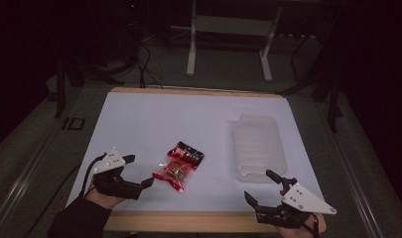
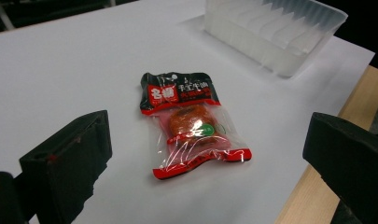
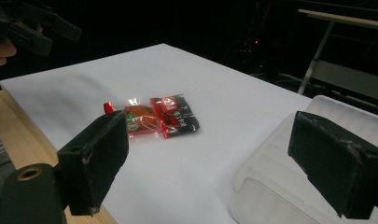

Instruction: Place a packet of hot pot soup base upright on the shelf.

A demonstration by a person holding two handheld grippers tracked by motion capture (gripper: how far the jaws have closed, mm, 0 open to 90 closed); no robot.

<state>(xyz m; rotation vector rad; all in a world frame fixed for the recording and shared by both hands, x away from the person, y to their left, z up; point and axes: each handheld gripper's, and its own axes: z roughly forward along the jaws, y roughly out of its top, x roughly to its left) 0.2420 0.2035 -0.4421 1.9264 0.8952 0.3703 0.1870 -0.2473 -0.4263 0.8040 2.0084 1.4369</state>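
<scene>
A clear snack packet (image 1: 179,165) with red and black ends lies flat on the white sheet, near the table's front middle. It also lies ahead of the left gripper's jaws as the snack packet (image 2: 192,123) and farther off as the snack packet (image 3: 153,116). My left gripper (image 1: 139,170) is open just left of it, not touching. My right gripper (image 1: 263,187) is open at the front right, beside the near end of a clear plastic tray (image 1: 258,145). Nothing sits between either pair of jaws.
The ribbed plastic tray (image 2: 275,30) holds nothing; its near rim (image 3: 270,186) lies close under the right gripper. The white sheet (image 1: 159,119) covers most of the wooden table (image 1: 188,221). A metal stand (image 1: 228,34) and cables are on the dark floor beyond.
</scene>
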